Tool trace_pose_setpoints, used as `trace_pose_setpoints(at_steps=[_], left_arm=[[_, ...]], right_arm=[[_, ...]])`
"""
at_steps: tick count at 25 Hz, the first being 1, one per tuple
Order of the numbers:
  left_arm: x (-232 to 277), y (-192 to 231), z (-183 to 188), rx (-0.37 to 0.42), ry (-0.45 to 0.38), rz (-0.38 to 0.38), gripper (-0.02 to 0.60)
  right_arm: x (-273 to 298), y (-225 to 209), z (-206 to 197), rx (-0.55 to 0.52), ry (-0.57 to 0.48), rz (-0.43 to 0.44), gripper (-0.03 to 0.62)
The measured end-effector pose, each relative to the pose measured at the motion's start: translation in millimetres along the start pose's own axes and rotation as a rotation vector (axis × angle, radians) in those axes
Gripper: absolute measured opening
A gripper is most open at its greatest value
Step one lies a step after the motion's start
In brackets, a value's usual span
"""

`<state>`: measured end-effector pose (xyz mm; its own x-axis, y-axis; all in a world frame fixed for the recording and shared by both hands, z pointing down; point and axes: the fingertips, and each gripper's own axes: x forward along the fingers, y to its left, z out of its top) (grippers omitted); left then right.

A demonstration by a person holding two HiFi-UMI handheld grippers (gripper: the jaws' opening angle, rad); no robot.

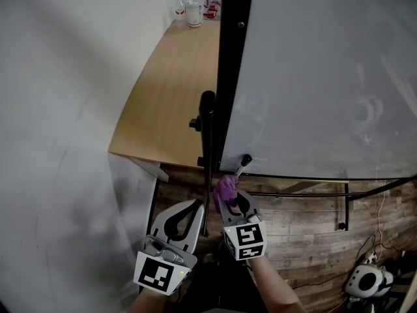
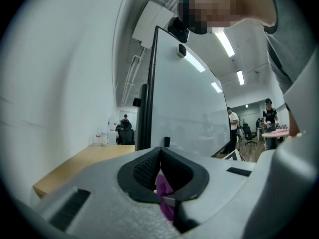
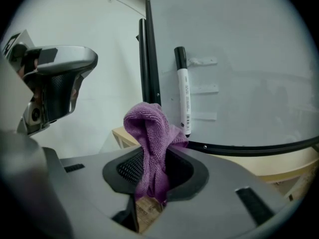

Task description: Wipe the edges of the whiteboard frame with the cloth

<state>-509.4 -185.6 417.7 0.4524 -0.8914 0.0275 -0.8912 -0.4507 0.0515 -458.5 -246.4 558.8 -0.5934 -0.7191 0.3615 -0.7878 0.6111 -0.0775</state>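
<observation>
The whiteboard [image 1: 326, 77] stands at the right, with a black frame: a left edge [image 1: 231, 77] and a bottom edge [image 1: 313, 177]. My right gripper [image 1: 229, 197] is shut on a purple cloth [image 1: 225, 189] just below the board's lower left corner. In the right gripper view the cloth [image 3: 149, 133] bunches up out of the jaws, close to the frame corner [image 3: 152, 83]. A white marker with a black cap [image 3: 183, 91] sits on the board. My left gripper [image 1: 197, 204] is shut and holds nothing, just left of the right one. A bit of purple [image 2: 164, 193] shows under its tips.
A wooden table [image 1: 176, 90] runs along the left wall with a white jug [image 1: 193, 13] at its far end. A black pole [image 1: 207, 135] stands beside the frame. A white device with cables [image 1: 368, 280] lies on the floor at bottom right. People [image 2: 232, 123] stand far behind.
</observation>
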Motion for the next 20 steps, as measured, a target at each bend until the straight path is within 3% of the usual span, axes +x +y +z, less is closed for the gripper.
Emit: trace_pose_setpoints(at_steps=[10, 20], left_arm=[[-18.5, 15.5, -12.1, -0.012, 0.024, 0.054, 0.018], [-28.6, 19.3, -9.3, 0.041, -0.007, 0.082, 0.018]], right_arm=[[41.4, 3.1, 4.3, -0.007, 0.008, -0.002, 0.106], [41.0, -10.8, -1.4, 0.039, 0.01, -0.055, 0.1]])
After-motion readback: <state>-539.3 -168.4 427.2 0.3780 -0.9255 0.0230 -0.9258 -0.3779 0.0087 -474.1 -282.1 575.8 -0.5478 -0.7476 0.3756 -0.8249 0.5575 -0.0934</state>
